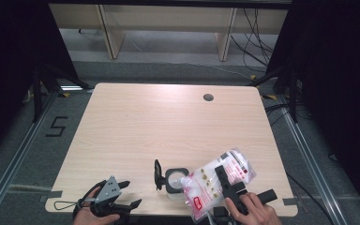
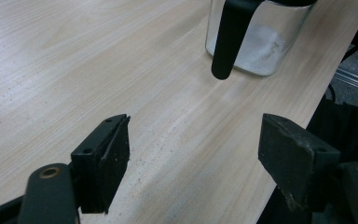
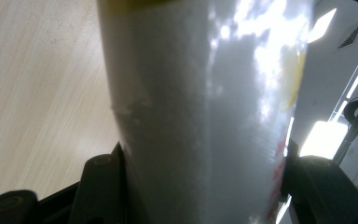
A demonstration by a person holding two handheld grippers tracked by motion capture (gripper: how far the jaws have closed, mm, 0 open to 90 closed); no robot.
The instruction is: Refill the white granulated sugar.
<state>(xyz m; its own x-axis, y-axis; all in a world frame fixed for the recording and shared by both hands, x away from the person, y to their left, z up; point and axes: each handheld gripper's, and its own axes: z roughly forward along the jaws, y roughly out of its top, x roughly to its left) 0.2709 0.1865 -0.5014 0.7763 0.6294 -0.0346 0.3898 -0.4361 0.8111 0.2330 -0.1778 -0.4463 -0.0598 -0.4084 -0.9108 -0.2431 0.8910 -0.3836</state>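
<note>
Light: came from overhead — the table (image 1: 168, 122) was brightest at its far edge, the surroundings dark.
Glare: white patches broke across the bag (image 3: 205, 116) in the right gripper view.
Focus: that bag sat too close — soft, featureless.
Sharpness: the high view was slightly grainy; the left gripper view showed crisp wood grain.

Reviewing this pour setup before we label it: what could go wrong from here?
1. The bag, held tilted by the right hand-held gripper, has its corner at the jar mouth; if it drifts, powder may spill on the table.
2. The jar stands unheld, near the table's front edge; the left hand-held gripper is open and apart from it, so a nudge from the bag could shift it.
3. The soft bag could slip or sag in the grip.
</note>
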